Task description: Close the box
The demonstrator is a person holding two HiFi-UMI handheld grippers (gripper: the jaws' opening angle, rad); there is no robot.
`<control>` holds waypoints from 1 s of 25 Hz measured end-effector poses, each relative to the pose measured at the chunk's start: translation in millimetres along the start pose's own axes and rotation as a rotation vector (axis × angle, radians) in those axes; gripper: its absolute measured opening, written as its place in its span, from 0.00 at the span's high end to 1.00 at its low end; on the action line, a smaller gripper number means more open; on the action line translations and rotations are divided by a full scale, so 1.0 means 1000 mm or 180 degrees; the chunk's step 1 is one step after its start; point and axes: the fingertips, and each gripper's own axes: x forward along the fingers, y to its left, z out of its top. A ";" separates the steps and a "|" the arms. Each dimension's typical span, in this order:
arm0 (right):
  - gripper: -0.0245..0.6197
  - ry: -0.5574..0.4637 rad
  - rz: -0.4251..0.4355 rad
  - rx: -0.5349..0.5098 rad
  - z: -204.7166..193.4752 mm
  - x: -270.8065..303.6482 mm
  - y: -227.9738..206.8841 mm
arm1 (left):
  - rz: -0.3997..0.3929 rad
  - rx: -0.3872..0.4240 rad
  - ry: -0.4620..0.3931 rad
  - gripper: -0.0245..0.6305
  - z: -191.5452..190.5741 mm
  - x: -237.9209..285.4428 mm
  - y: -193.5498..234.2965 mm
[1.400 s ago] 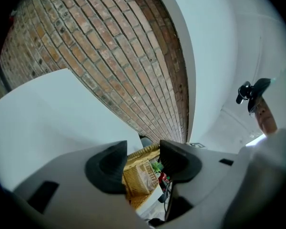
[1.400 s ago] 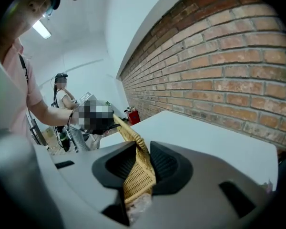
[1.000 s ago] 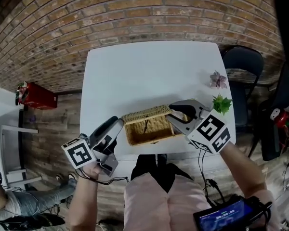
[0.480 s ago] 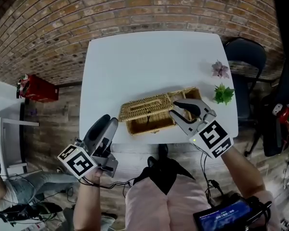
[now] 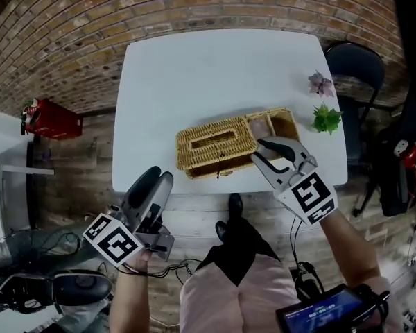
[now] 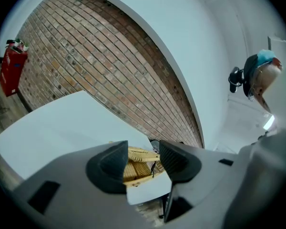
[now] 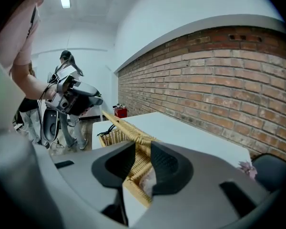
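A wicker box (image 5: pixel 216 144) lies near the front edge of the white table (image 5: pixel 215 75). A flat slotted wicker top covers its left part, and its right end (image 5: pixel 274 123) stands open, showing a pale lining. My right gripper (image 5: pixel 260 150) is at the box's right front. In the right gripper view its jaws (image 7: pixel 143 159) pinch a wicker edge (image 7: pixel 133 137) that fills the gap, though they are easing open slightly. My left gripper (image 5: pixel 154 180) hangs off the table's front edge, apart from the box. Its jaws (image 6: pixel 143 159) are wide and closing a little on nothing, with the box (image 6: pixel 136 168) visible beyond them.
A pink flower (image 5: pixel 321 83) and a small green plant (image 5: pixel 326 118) sit at the table's right edge. A dark chair (image 5: pixel 357 68) stands to the right. A red object (image 5: pixel 48 121) lies on the wooden floor at left. A brick wall runs behind.
My left gripper has drawn back from the box to below the table's front edge. The box's right end has come open to view. My right gripper stays at that end.
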 end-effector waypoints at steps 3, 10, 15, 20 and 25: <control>0.80 0.0019 -0.0051 0.0025 -0.010 -0.001 0.004 | -0.0009 0.0006 0.0031 0.64 -0.009 -0.005 0.000; 0.80 0.0095 -0.0158 0.0017 -0.029 0.000 0.012 | -0.0053 0.0042 0.0075 0.64 -0.018 -0.010 -0.003; 0.80 0.0200 -0.0222 0.0029 -0.043 -0.001 0.019 | -0.0104 0.0042 0.0096 0.64 -0.022 -0.012 -0.007; 0.80 0.0238 -0.0328 0.0083 -0.056 -0.009 0.023 | -0.0163 0.0119 0.0073 0.64 -0.022 -0.016 -0.018; 0.80 0.0037 -0.0473 0.0234 -0.037 -0.032 0.027 | -0.0211 0.0315 -0.0051 0.64 -0.010 -0.026 -0.044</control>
